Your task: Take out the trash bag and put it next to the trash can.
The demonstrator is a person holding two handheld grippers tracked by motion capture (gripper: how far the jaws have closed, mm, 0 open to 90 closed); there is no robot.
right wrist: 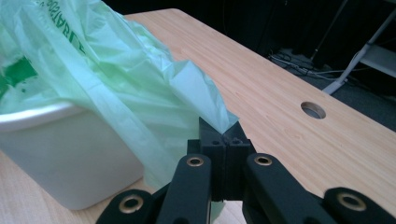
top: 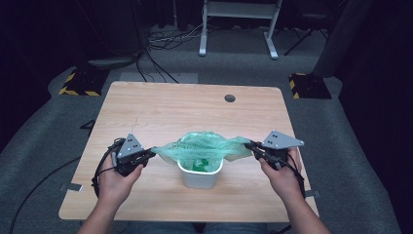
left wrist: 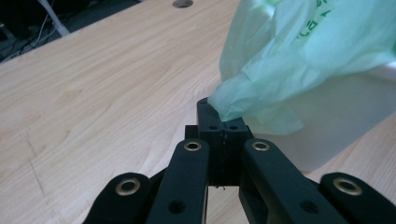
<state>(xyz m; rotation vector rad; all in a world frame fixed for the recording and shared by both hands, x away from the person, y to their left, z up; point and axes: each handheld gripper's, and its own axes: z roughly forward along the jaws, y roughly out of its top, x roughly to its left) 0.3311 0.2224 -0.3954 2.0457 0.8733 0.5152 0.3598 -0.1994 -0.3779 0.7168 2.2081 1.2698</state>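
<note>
Closest to me, the person's two forearms come in over the near edge of the pale wooden table [top: 146, 107], each hand wrapped around a black two-jaw tool with a grey three-cornered plate on top. The left gripper [top: 152, 153] sits at the near left part of the tabletop, a black cable looping off behind it toward the table's edge. Its jaws are pressed together on a bunched corner of the thin, translucent green plastic bag [top: 204, 145]; in the left gripper view the film comes out from between the closed tips [left wrist: 224, 122] as a tight twist and fans upward to the right. The right gripper [top: 249, 145] is opposite, at the near right, and it too is clamped on the bag: in the right gripper view a pointed fold of green film [right wrist: 205, 100] is pinched between the shut tips.

Between the two tools stands the small white plastic bin [top: 200, 176], upright, a little nearer to the person than the table's middle. The bag is drawn wide between the two grips, spread over the bin's mouth, with its lower part hanging inside; some of the film drapes outside the rim on the right side. Green lettering shows on the film.

Farther back, the tabletop is bare wood with a round cable hole [top: 230, 98] near the far edge. Beyond the table lie grey carpet, loose cables, two black-and-yellow striped floor blocks [top: 80, 83], and the white legs of a metal frame [top: 238, 29].
</note>
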